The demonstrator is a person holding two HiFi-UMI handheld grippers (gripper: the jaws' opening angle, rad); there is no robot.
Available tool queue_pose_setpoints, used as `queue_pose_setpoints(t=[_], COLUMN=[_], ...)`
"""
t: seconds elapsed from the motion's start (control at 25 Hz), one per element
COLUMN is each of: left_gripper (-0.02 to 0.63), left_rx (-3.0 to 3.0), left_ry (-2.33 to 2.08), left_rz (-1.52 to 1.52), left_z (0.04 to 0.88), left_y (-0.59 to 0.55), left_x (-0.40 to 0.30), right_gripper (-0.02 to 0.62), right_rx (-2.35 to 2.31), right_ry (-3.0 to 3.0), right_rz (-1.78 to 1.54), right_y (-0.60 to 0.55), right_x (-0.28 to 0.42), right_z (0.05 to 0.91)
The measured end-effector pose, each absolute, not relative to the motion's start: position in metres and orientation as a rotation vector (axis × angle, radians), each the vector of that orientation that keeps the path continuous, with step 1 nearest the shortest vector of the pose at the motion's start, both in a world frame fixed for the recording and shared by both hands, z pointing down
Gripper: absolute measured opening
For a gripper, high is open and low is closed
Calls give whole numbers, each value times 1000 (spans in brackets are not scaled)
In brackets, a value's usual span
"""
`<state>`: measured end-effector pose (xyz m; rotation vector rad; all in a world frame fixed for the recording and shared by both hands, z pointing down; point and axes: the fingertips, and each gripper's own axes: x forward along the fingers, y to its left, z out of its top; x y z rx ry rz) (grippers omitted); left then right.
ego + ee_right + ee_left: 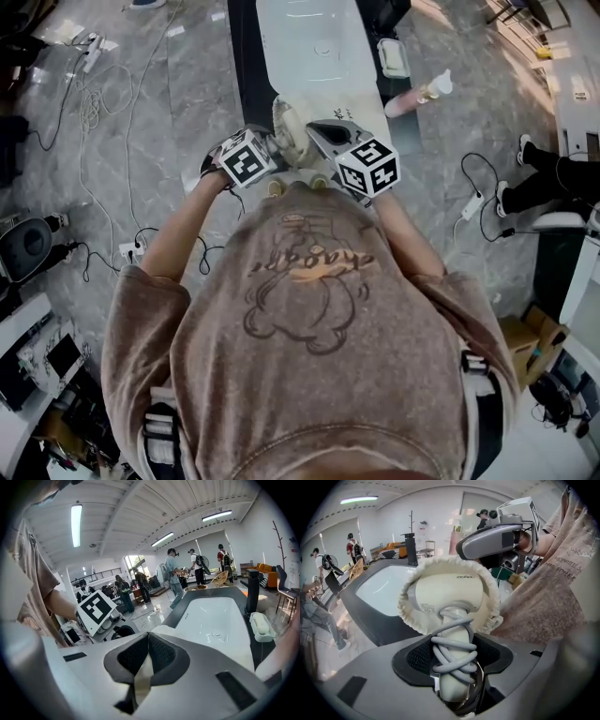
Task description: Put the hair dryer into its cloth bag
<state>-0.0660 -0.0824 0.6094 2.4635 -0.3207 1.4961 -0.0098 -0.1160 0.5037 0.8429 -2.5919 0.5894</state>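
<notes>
**Over the near end of the bathtub: dryer head in the bag's mouth, handle out**

In front of my chest I hold both tools close together above the end of the white bathtub with its dark surround. My left gripper is clamped on the handle of the cream hair dryer, its pads pressing from either side on the handle and on the grey cord wound round it. The dryer's head sits inside the mouth of the cloth bag; the bag's gathered rim rings the head all the way round, while the handle sticks out of it toward my left tool.

My right gripper has its jaws pressed together, pinching a strip of the bag's cream cloth between them. In the left gripper view that tool shows above and to the right of the bag; whether its tips meet the rim there I cannot tell.

In the right gripper view the left tool's marker cube sits just beside my right jaws; beyond them lies the tub, with a black fitting upright on its far edge. A pink bottle lies on the grey floor beside the tub, well apart from my tools.
</notes>
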Motion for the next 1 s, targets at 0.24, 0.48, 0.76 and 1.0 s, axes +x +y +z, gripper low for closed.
queue_pose_setpoints(t=[0.24,0.48,0.76,1.0], left_gripper=[272,272,272,272], left_rx=[2467,2499,2527,2547], left_ry=[-263,-205,-156,-126], left_rz=[1548,1576,1578,1566], left_z=[619,624,631,633], left_y=[-89,-97,-104,-107], left_x=[-57,-41,-22,-10], right_gripper=[8,8,8,8], right_rx=[830,849,875,909], right_ry=[-2599,-2615,-2614,-2606], right_rz=[601,638,651,662], right_y=[-116,-114,-111,-110], right_x=[-14,-13,-12,-10], right_z=[504,501,500,498])
